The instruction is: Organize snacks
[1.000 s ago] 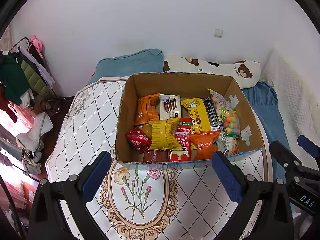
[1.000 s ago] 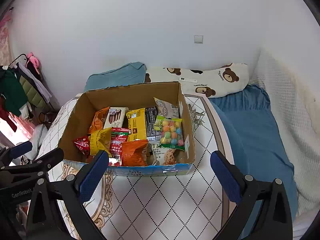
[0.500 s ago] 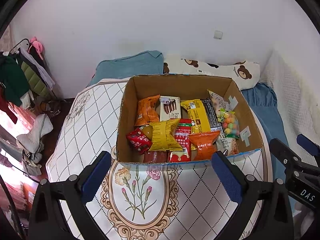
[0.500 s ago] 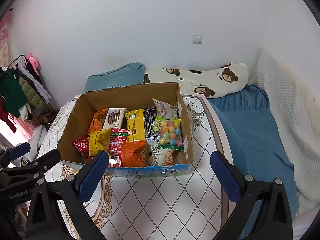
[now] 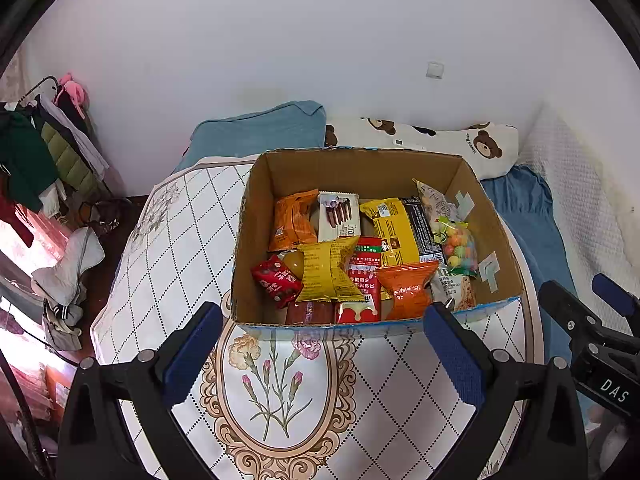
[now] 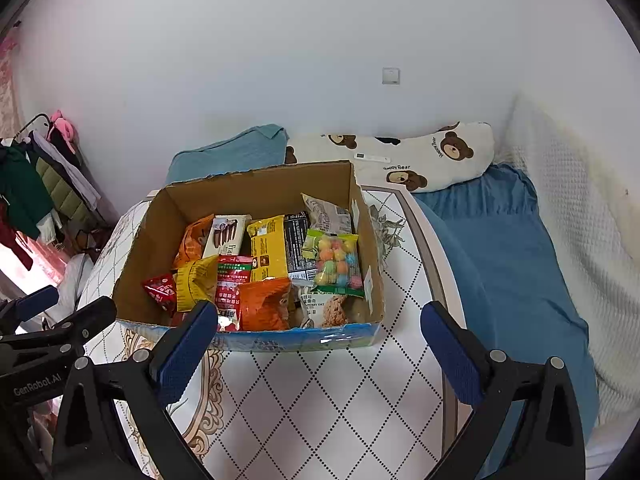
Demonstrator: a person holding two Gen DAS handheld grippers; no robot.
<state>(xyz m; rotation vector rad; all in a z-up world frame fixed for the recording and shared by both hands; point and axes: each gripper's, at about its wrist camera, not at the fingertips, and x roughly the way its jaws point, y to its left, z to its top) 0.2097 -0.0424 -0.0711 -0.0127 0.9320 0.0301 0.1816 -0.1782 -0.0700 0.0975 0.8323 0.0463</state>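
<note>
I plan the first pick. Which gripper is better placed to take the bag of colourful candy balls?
Probably right: the candy bag lies along the box's right wall, closest to the open right gripper; the left gripper faces the box's left half.

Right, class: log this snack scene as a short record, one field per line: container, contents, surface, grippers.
container: open cardboard box, flaps gone
contents: mixed snack packets, including a candy-ball bag by the right wall and an orange packet at the front
surface: table with patterned cloth
left gripper: open, empty, short of the box
right gripper: open, empty
</note>
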